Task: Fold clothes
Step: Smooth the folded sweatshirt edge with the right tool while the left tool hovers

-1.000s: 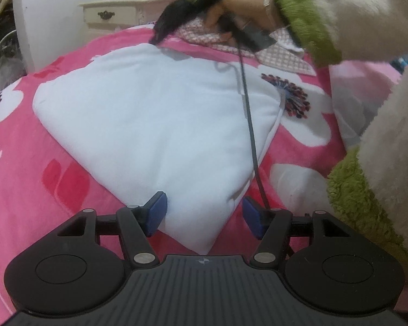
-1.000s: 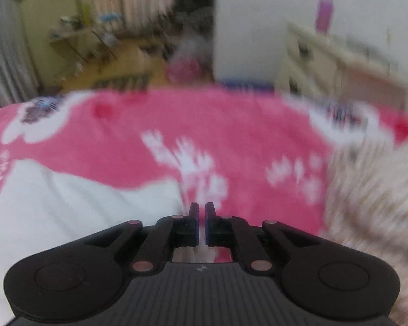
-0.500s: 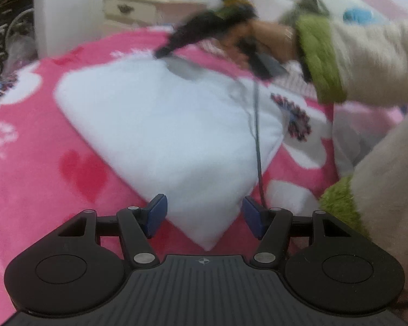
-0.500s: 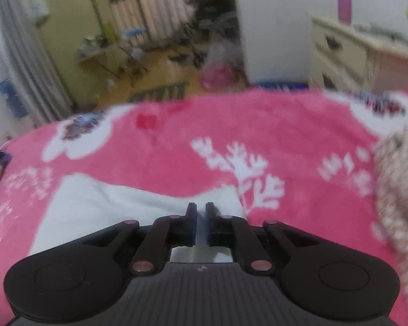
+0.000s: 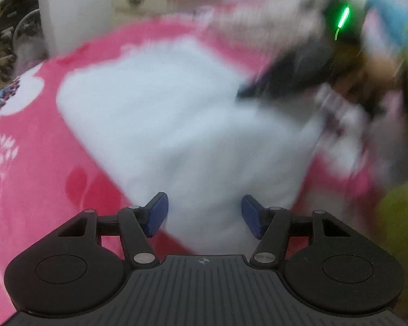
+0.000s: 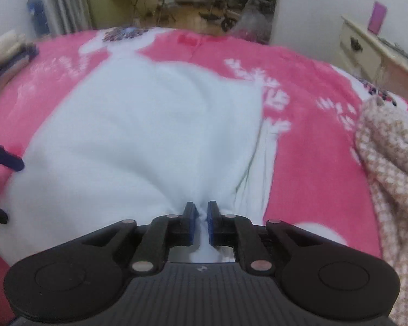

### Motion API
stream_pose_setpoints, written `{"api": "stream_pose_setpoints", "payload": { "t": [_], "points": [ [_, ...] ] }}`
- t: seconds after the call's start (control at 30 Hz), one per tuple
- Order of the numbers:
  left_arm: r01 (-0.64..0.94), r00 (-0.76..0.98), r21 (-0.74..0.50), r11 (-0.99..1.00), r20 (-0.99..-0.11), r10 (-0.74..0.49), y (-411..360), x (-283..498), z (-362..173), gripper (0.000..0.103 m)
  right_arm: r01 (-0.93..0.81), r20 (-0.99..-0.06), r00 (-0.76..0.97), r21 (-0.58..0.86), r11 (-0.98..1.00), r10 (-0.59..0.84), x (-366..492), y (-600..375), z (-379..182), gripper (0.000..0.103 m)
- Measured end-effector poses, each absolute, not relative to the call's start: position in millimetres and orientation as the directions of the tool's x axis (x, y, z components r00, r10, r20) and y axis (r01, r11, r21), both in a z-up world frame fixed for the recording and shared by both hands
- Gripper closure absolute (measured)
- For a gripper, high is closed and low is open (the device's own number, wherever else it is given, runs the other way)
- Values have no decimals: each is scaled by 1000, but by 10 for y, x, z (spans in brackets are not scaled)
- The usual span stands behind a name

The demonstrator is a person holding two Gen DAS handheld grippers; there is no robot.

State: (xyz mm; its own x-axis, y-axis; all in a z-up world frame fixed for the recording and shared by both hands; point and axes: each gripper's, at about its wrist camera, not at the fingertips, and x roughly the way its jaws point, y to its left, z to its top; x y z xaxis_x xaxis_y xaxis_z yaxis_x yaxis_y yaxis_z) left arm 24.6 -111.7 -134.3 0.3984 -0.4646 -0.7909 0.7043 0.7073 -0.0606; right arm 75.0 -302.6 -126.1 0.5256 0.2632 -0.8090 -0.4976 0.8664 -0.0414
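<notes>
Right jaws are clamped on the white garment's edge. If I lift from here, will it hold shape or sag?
The white garment will probably sag: it already puckers into creases where the right gripper pinches it. It looks soft and light, draping over the pink bedspread. The left gripper, open, could support it.

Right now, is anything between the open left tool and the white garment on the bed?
Nothing visible. The left tool hangs open right over the near corner of the white garment, with no object between them. The right tool is already shut on another edge of it.
</notes>
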Motion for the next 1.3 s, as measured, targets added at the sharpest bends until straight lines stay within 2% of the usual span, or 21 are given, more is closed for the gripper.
{"api": "stream_pose_setpoints", "payload": {
  "t": [0.07,0.27,0.33,0.4,0.6,0.7,0.8,0.9,1.07,1.2,1.3],
  "points": [
    [724,445,37,688,-787,-427,-1204,153,-1356,38,-487,-808,542,-79,870,231,702,-2981,-1156,94],
    [723,428,-10,690,-779,-459,-1185,106,-1245,39,-545,-760,566,-55,837,319,165,-3049,-668,93],
    [728,432,29,685,-795,-426,-1265,54,-1359,38,-559,-816,502,-51,828,288,58,-3024,-859,93],
    [731,438,47,681,-798,-414,-1308,24,-1404,37,-550,-874,448,-105,829,187,22,-2992,-1212,96],
    [681,418,-14,732,-814,-404,-1199,55,-1374,35,-503,-856,487,-115,857,171,-165,-2971,-936,95],
    [677,425,-5,736,-813,-397,-1255,29,-1388,35,-460,-886,443,-95,883,136,-192,-3124,-1149,95],
    [684,427,9,729,-816,-390,-1243,12,-1375,34,-358,-904,402,-8,934,146,-103,-3270,-1082,98],
    [670,409,-23,742,-823,-395,-1178,59,-1320,33,-376,-863,494,-101,921,107,-60,-3137,-697,93],
    [641,383,-76,764,-830,-404,-1122,150,-1298,32,-427,-806,559,-80,901,193,230,-2941,-547,92],
    [617,351,-98,781,-854,-385,-988,243,-1200,32,-377,-796,542,57,924,270,526,-3136,-609,96],
    [599,338,-91,795,-872,-355,-833,423,-1075,32,-336,-781,532,160,928,327,749,-3282,-655,93]
  ]
}}
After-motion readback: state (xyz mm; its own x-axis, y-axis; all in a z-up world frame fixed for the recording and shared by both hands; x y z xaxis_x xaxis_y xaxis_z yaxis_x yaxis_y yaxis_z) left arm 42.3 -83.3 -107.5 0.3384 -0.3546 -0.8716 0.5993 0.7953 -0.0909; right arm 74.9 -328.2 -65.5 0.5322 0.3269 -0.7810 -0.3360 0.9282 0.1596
